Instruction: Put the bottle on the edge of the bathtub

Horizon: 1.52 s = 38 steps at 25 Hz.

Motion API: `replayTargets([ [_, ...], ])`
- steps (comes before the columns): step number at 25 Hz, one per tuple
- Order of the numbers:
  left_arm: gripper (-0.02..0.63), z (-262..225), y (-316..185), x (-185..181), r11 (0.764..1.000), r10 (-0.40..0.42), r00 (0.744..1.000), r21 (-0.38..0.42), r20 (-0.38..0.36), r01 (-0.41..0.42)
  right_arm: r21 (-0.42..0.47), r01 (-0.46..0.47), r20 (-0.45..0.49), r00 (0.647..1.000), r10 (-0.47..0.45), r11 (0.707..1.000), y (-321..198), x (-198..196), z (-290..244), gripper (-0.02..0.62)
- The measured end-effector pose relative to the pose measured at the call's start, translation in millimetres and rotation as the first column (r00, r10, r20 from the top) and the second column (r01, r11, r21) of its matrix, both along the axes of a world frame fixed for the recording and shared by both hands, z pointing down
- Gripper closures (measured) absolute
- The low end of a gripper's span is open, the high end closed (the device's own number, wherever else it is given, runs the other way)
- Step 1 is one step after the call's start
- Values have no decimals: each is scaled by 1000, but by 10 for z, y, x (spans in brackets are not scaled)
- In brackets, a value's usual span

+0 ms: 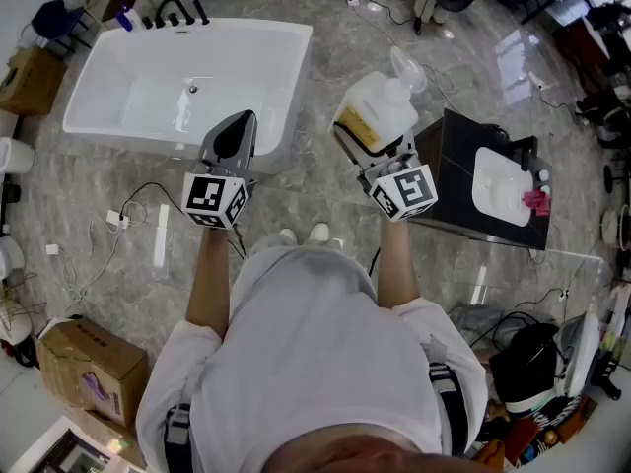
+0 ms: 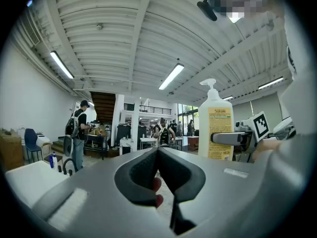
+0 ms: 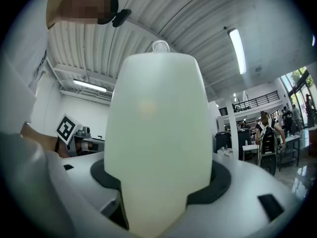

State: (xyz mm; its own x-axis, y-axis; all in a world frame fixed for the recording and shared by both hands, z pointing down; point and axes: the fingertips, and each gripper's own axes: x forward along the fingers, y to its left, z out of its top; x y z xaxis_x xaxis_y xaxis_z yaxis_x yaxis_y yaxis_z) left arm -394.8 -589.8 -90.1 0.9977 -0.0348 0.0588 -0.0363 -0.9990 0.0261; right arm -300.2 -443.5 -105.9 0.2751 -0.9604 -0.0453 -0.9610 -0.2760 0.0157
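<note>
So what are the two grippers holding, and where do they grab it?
The right gripper holds the pump bottle by its lower body. The left gripper is shut and holds nothing.

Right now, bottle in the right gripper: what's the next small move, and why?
Probably carry the right gripper leftward and forward toward the bathtub rim. It is shut on the bottle, which hangs over the floor to the right of the bathtub, not yet above its edge.

The bottle point(image 1: 380, 106) is made of smooth, translucent whitish plastic. The bathtub point(image 1: 246, 26) is finished in glossy white, and the floor point(image 1: 325, 190) is laid in polished grey stone-like tile.
</note>
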Motion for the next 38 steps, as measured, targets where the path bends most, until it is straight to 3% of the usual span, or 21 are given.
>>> replayTargets([
  [6,607,-106,-122,-165,999,46,998,-9,-40,-46,40,-11,18,1000,10,999,-131,-194,-233,247],
  [13,607,16,-89,48,998,58,998,-26,-29,-59,46,-18,39,999,17,999,-88,-45,-147,249],
  [30,606,360,-135,1126,996,-93,994,12,53,93,46,68,47,996,-71,997,-24,1433,100,249],
  [38,606,511,-629,1841,987,-163,985,27,59,161,54,117,66,990,-121,992,-493,2258,213,249],
])
